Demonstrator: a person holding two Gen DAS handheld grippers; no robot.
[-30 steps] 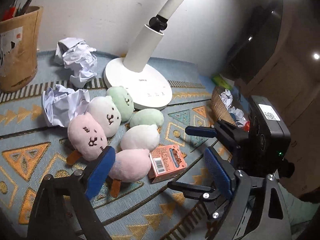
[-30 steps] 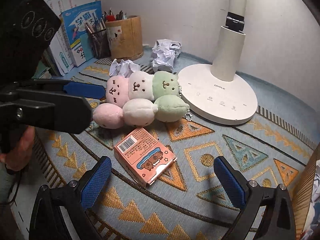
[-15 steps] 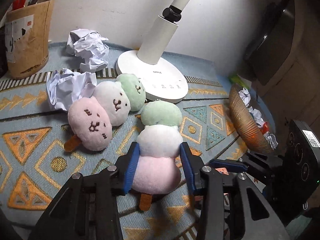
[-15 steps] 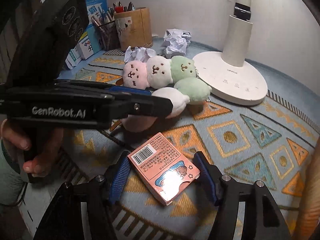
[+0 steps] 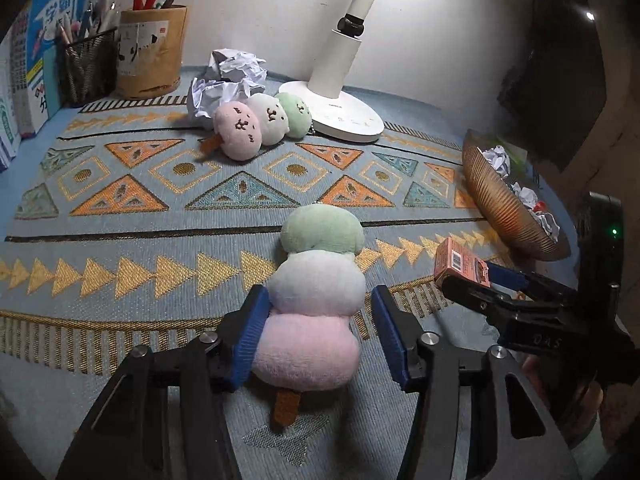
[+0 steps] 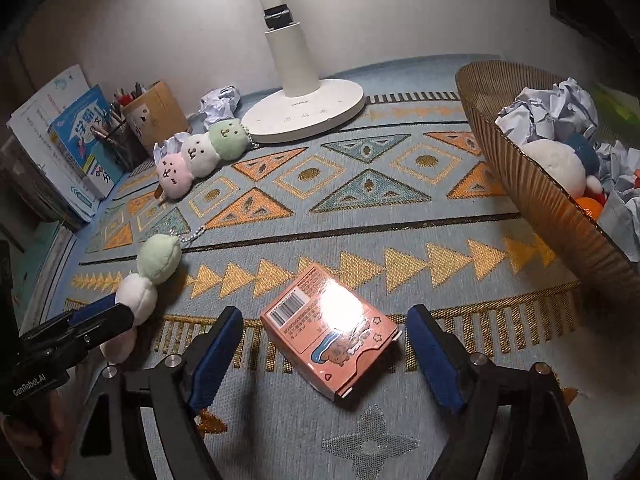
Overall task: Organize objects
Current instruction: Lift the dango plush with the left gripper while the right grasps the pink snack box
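Observation:
A plush skewer of green, white and pink balls (image 5: 316,292) lies on the patterned mat (image 5: 160,216) between the fingers of my left gripper (image 5: 320,320). Its jaws are opening: the left pad just brushes the plush and the right pad stands off it. An orange card box (image 6: 328,328) lies flat between the fingers of my right gripper (image 6: 324,320), whose jaws are also opening, with a gap on both sides. The plush (image 6: 152,272) and left gripper (image 6: 80,332) show in the right wrist view. The box (image 5: 460,264) and right gripper (image 5: 480,280) show in the left wrist view.
A second plush skewer with faces (image 5: 256,124) lies by the white lamp base (image 5: 344,116), with crumpled paper (image 5: 236,72) behind it. Pen holders (image 5: 152,52) and books (image 6: 76,140) stand at the far left. A ribbed basket (image 6: 540,184) of crumpled paper and toys sits right.
Both grippers shut on their things half a second ago, the left on the plush and the right on the box. Both things have moved away from the lamp toward the mat's near edge, and both jaws have widened.

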